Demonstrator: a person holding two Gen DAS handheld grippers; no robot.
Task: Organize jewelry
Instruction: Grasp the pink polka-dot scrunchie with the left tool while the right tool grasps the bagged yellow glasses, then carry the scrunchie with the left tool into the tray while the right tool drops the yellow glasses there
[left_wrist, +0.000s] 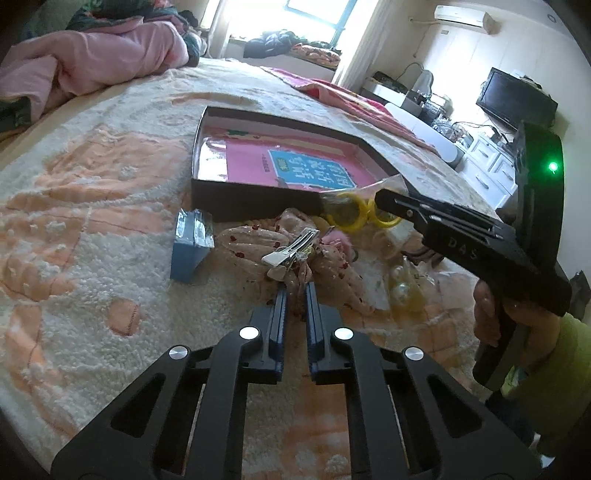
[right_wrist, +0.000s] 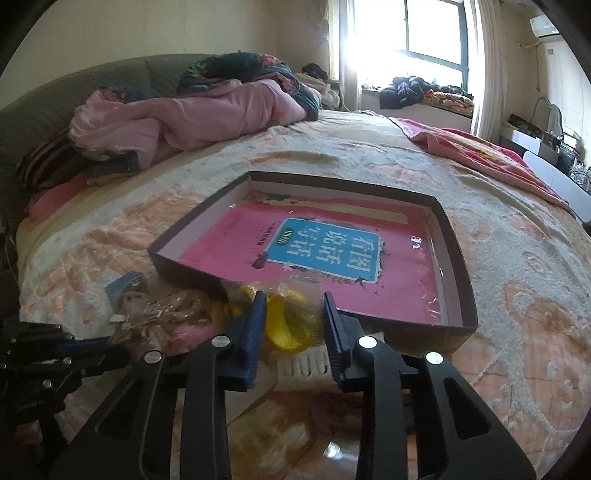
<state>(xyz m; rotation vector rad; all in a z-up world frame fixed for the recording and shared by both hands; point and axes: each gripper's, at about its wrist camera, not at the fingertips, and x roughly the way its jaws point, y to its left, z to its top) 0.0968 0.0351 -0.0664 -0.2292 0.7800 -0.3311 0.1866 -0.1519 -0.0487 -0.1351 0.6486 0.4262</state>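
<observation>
Yellow rings in a clear plastic bag (right_wrist: 291, 317) sit between the parted fingers of the right gripper (right_wrist: 293, 321) at the near wall of a shallow dark box (right_wrist: 456, 258) on a bed.

Cream-and-peach bedspread (left_wrist: 92, 240) carries everything. The box lies open near the bed's middle with a pink book (right_wrist: 317, 251) flat inside. The bag leans against the box's near wall, and whether the right fingers touch it cannot be told. Beside it, toward the bed's near edge, lies a loose heap: a dotted pink fabric piece (left_wrist: 325, 266) with silver hair clips (left_wrist: 291, 249) on top, a small blue box (left_wrist: 190, 247) to one side and a bag of pearl beads (left_wrist: 402, 288) to the other. The left gripper (left_wrist: 295, 299) points at the fabric, its jaws a narrow gap apart with a fold of cloth at their tips.
</observation>
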